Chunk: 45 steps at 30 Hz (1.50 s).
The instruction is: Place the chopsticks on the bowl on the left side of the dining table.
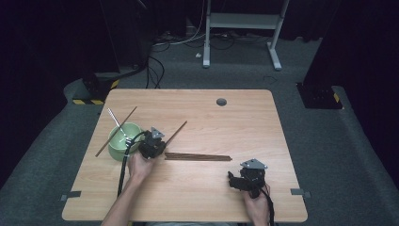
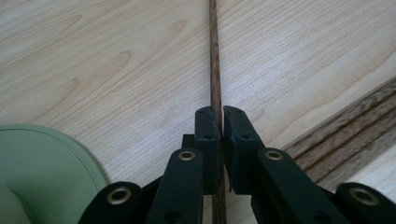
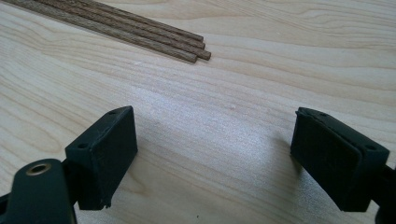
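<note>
Nearest me, the right gripper [image 1: 241, 181] sits low over bare wood near the front edge, jaws spread wide w/ nothing between them; its rubbery black pads [image 3: 108, 149] look matte and blocky, idle for now. A bit further in, the left gripper [image 1: 151, 147] is pinched tight on a single chopstick [image 2: 215, 70], a thin dark-brown stick w/ fine grain, running straight out from between the jaws and lying at a slant across the table towards centre. Looks like the pick-up step: stick gripped, not yet carried to the bowl [image 1: 123, 140]. Next move prob needs a lift w/o letting the slim round shaft twist in the pads, then a swing left so the tip clears the rim. Just right of that gripper lies the bundle of chopsticks [image 1: 197, 157], same dark wood, laid side by side, ends roughly flush. The bowl, pale green, smooth and glossy, touches the gripper's left side and holds a metal spoon [image 1: 115, 120]; another chopstick [image 1: 116, 131] leans across it. Table [image 1: 197, 197] is light laminate w/ wavy grain, rounded corners
</note>
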Each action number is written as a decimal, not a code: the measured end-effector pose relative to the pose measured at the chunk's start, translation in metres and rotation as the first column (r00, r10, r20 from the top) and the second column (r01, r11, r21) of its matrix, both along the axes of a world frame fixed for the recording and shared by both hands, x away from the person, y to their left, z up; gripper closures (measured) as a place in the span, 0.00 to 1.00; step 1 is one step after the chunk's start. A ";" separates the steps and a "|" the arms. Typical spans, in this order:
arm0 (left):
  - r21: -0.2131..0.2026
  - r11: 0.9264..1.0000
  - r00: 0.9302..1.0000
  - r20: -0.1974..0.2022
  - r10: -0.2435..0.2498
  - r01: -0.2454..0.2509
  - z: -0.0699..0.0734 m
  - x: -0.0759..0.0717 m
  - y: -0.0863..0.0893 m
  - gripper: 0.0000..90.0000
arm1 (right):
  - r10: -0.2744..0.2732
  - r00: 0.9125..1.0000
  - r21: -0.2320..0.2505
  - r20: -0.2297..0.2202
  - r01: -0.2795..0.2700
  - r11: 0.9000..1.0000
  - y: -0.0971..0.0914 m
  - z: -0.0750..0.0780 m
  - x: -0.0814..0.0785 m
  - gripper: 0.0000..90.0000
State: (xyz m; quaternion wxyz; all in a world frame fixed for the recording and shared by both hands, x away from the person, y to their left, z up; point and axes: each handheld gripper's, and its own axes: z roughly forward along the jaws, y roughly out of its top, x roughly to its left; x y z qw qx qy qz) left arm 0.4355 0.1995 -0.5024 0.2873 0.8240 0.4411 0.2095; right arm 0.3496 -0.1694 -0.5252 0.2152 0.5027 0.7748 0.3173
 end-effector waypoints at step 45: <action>-0.111 0.994 0.996 0.090 -0.004 0.014 0.048 -0.035 0.040 0.94 | -0.003 1.000 0.000 0.001 0.003 1.000 0.000 0.000 0.000 0.16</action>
